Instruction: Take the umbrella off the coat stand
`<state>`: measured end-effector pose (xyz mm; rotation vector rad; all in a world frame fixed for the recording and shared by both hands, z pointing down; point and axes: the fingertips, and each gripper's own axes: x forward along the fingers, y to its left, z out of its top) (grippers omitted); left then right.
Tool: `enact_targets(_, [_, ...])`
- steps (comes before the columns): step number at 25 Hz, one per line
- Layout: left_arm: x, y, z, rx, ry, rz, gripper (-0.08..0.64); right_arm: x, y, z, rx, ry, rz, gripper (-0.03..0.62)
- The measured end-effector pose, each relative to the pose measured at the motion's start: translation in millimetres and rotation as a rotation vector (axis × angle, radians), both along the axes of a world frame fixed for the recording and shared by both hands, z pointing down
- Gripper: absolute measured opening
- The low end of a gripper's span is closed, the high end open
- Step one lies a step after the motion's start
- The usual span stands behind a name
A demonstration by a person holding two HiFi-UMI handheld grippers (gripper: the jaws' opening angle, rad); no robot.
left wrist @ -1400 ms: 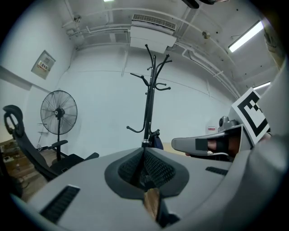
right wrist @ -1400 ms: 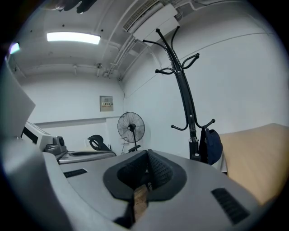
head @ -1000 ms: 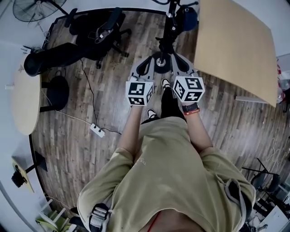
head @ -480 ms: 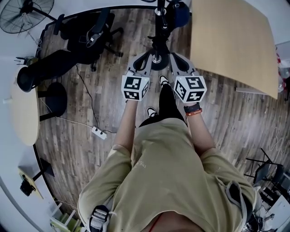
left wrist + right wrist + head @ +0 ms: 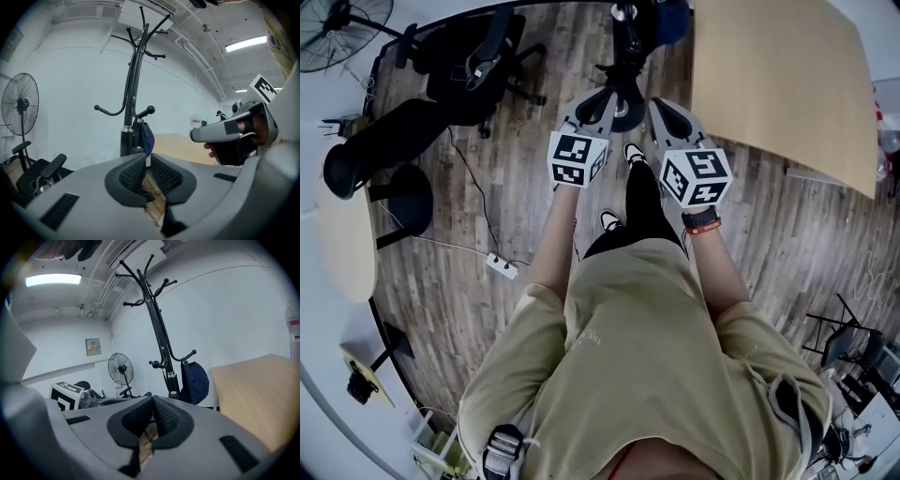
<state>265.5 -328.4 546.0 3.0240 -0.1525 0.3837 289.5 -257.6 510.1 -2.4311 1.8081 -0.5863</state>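
A black coat stand (image 5: 133, 93) with curved hooks rises ahead of me against a white wall; it also shows in the right gripper view (image 5: 158, 338). A dark blue item (image 5: 195, 379) hangs from one of its low hooks (image 5: 144, 136); I cannot tell its exact shape. From above, the stand's round base (image 5: 623, 111) lies just past both gripper tips. My left gripper (image 5: 146, 158) is shut and empty, a little left of the stand (image 5: 586, 105). My right gripper (image 5: 153, 399) is also shut and empty, to the right of the base (image 5: 664, 111).
A wooden table (image 5: 778, 84) stands right of the stand. Left of it are a black office chair (image 5: 483, 66) and a floor fan (image 5: 18, 105). A power strip (image 5: 500, 267) with its cable lies on the plank floor. A pale round table (image 5: 342, 234) is at far left.
Both grippers and the person have moved forward toward the coat stand, whose base now sits closer between the two gripper tips. Both jaws stayed shut.
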Motion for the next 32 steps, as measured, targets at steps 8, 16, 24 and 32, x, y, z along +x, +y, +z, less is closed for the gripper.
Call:
enact_targets(8, [30.1,-20.2,29.5,-0.037,0.006,0.003,0.056,23.4,-13.6,20.0,-0.015,-0.013,0.007,0.002])
enact_targets(16, [59.6,-26.3,62.5,-0.062,-0.009,0.048,0.156,40.1,-24.2,39.3,-0.039,-0.018,-0.001,0.002])
enact_targets(24, [90.9,-36.2,85.8,-0.036,0.022,0.087,0.275,46.8,-29.6,60.9,-0.071,-0.031,-0.018,0.002])
enact_targets(32, [111.7,-42.9,108.9,-0.044,0.005,0.094,0.291,67.6,-23.8,79.7,-0.056,-0.1,0.013,0.002])
